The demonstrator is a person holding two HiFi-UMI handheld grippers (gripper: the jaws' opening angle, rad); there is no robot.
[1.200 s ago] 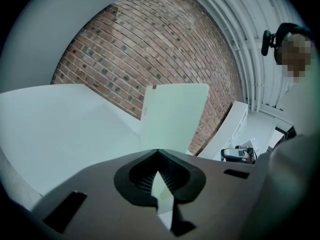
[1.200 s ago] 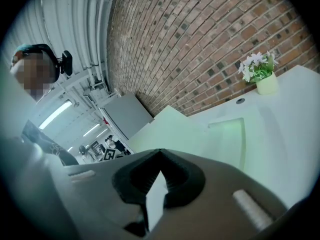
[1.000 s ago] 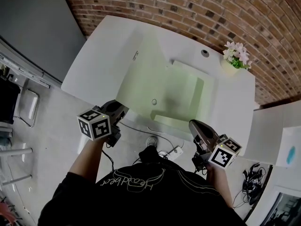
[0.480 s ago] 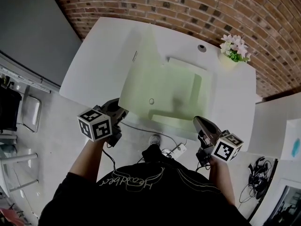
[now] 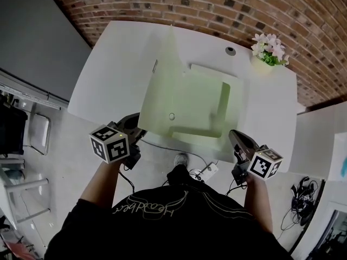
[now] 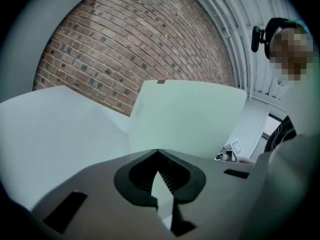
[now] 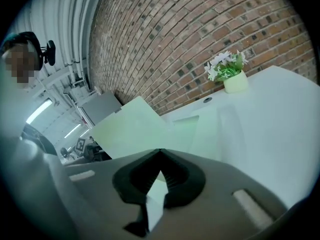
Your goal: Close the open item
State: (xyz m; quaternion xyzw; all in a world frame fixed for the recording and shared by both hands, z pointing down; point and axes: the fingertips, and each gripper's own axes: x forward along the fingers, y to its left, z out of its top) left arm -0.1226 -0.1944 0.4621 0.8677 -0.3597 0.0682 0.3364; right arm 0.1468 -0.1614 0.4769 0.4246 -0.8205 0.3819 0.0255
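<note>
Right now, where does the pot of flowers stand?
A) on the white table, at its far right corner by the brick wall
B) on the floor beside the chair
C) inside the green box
A: the pot of flowers stands on the white table at its far right corner, close to the brick wall, outside the green box.

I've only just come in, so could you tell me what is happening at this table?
A person holds a tool in each hand before a pale green box on a white table. Its door stands open. The left tool is shut and empty beside the door's near edge; the right tool, also shut, hangs at the table's front.
</note>
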